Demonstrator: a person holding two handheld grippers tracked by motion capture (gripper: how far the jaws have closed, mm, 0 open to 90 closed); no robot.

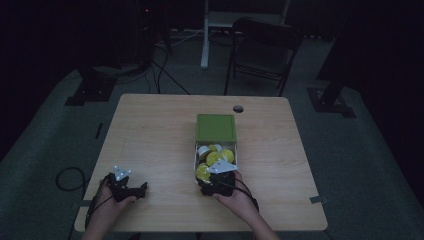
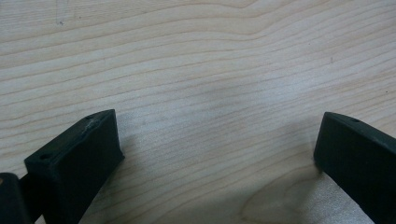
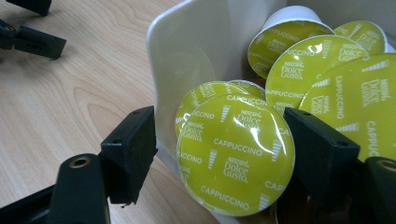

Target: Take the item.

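A white box with its green lid folded back stands mid-table and holds several yellow-green coffee capsules. My right gripper reaches into the box's near end. In the right gripper view the gripper straddles a capsule labelled Cappuccino. One jaw is inside against the capsule's edge. The other is outside against the box wall, so the wall sits between that jaw and the capsule. My left gripper rests on the table at the near left. Its jaws stand wide open over bare wood.
More capsules are piled behind the gripped one. The wooden table has a cable hole at the back. A dark folding chair stands beyond the table. The left gripper lies off to the side in the right gripper view.
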